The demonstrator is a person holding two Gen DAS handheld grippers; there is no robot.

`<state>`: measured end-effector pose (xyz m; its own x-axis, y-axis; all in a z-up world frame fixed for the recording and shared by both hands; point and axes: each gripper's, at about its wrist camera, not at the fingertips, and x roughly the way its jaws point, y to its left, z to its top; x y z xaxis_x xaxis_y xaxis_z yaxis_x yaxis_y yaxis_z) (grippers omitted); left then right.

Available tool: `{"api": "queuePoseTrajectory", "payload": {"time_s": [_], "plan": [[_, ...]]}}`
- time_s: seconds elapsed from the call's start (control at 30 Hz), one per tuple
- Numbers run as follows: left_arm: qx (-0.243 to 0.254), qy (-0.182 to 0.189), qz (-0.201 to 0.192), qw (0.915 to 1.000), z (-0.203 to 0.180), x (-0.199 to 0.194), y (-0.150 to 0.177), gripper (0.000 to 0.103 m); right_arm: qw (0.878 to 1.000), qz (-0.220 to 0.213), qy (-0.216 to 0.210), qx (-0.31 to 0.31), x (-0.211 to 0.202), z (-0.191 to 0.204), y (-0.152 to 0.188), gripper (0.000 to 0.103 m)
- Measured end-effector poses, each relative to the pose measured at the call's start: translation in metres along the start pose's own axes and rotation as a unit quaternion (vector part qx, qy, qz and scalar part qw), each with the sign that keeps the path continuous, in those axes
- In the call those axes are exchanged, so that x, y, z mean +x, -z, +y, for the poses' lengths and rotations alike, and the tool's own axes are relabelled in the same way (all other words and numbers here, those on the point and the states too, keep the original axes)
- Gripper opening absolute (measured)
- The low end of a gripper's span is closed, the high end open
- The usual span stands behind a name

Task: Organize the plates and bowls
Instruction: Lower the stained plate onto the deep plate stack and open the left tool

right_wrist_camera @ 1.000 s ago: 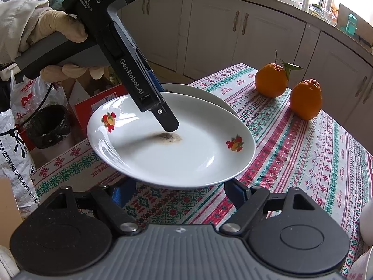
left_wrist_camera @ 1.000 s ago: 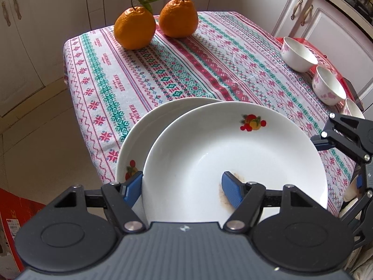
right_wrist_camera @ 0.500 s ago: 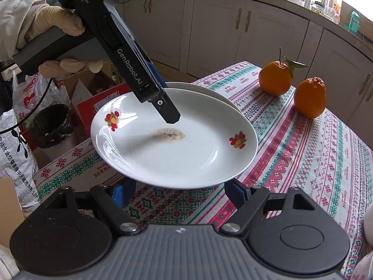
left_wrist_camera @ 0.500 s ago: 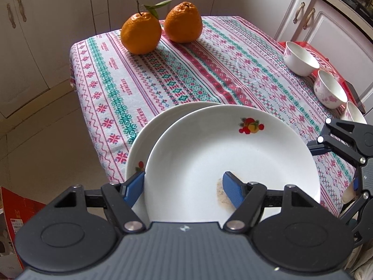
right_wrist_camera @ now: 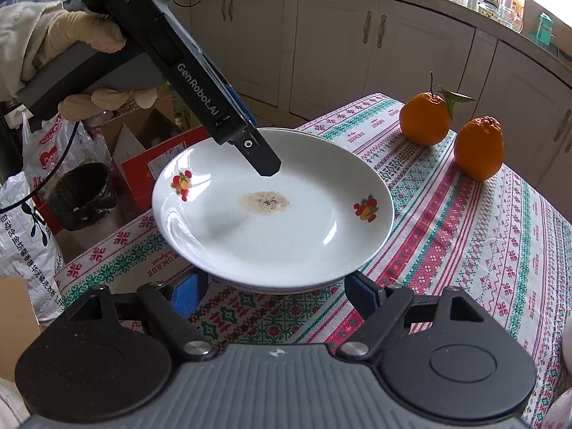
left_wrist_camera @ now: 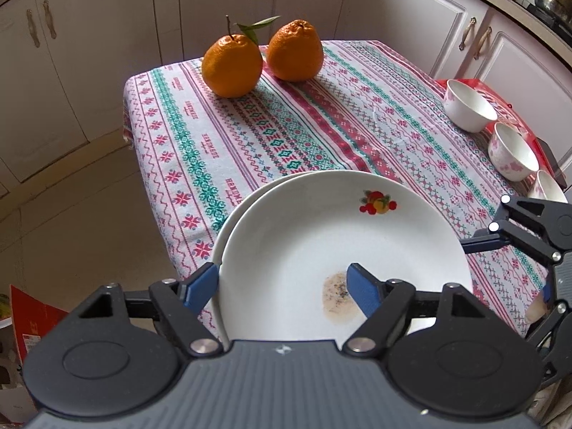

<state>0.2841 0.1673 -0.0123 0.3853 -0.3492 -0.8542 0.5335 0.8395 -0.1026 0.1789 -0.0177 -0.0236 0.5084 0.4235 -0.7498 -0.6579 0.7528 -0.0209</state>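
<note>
A white plate [left_wrist_camera: 321, 246] with fruit prints and a brown stain lies on a second white plate [left_wrist_camera: 228, 221] near the table's front corner; it also shows in the right wrist view [right_wrist_camera: 286, 221]. My left gripper [left_wrist_camera: 282, 286] is open, its fingers [left_wrist_camera: 361, 289] straddling the top plate's near rim, lifted just clear of it. My right gripper [right_wrist_camera: 271, 289] is open and empty, right in front of the plates' edge. Three small white bowls [left_wrist_camera: 468, 107] stand in a row at the table's right side.
Two oranges [left_wrist_camera: 232, 64] sit at the far end of the patterned tablecloth [left_wrist_camera: 286, 125]. White cabinets [right_wrist_camera: 321, 35] surround the table. Boxes and bags [right_wrist_camera: 43, 164] stand on the floor beside the table's left edge.
The top plate has come down onto the lower plate. My left gripper has opened and drawn back and up from the plate; its finger no longer touches the stain.
</note>
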Motion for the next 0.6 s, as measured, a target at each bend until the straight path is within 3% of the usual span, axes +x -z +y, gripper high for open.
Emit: {"api": "queuePoseTrajectory", "payload": {"time_s": [0.2,0.33,0.47,0.6], "plan": [[-0.012,-0.013,-0.013,0.9998,0.001,-0.005,0.003,0.081,1.000,-0.008,0.018,0.008,-0.013,-0.006,0.004,0.092],[-0.009,-0.030,-0.035,0.9989,-0.013,-0.013,0.007,0.081,0.999,-0.029,0.035,0.020,-0.031,-0.012,0.007,0.102],[-0.005,-0.048,-0.078,0.9958,-0.040,-0.028,0.012,0.094,0.996,-0.049,0.059,0.044,-0.054,-0.025,0.015,0.103],[0.008,-0.064,-0.123,0.9904,-0.076,-0.038,0.020,0.100,0.991,-0.061,0.092,0.073,-0.077,-0.041,0.031,0.103]]}}
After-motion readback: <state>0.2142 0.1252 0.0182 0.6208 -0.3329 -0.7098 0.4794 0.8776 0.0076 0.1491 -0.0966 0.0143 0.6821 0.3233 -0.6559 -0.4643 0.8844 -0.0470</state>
